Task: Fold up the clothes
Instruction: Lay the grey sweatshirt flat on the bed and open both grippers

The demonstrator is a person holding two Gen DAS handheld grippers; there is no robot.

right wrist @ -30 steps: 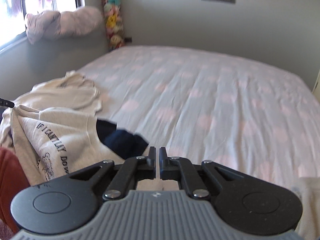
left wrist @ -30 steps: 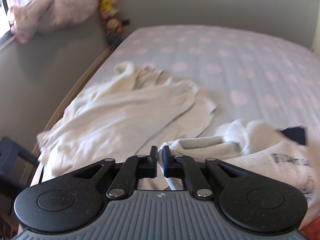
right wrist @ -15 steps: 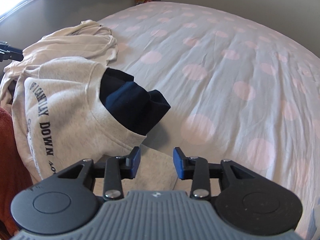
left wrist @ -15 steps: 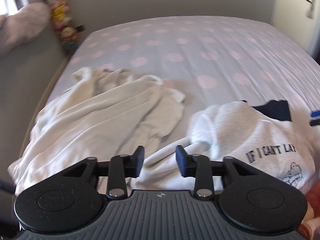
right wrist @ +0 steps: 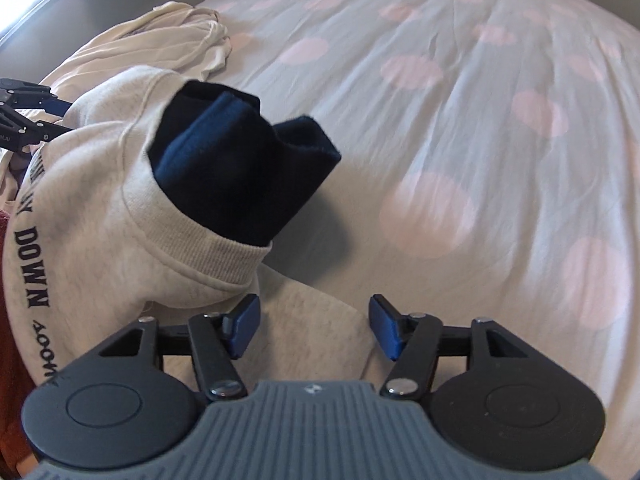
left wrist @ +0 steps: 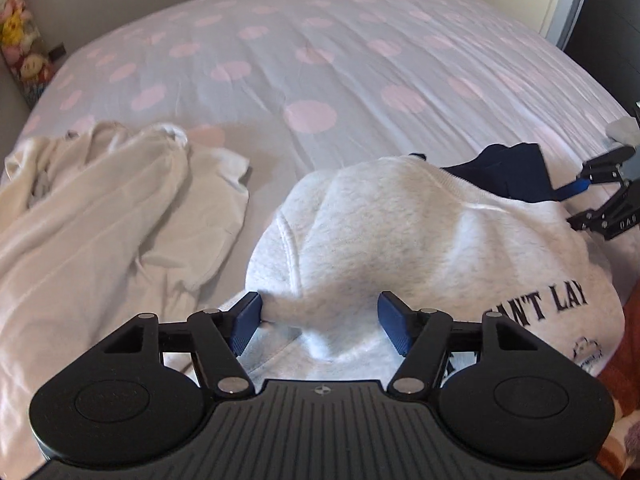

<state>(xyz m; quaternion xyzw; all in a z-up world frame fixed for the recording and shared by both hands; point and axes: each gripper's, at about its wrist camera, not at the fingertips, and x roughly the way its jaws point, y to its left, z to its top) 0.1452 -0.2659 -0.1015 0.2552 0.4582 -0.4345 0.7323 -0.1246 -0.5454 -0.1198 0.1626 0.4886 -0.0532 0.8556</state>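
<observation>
both claws just opened, grey sweatshirt (left wrist: 420,240) bunched between left claw (left wrist: 320,320) pads.

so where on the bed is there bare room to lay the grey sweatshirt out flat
Bare polka-dot sheet spreads beyond and to the picture's right of the navy garment. A narrow strip runs between the cream garment and the grey sweatshirt. The near left side is crowded with heaped clothes.
</observation>
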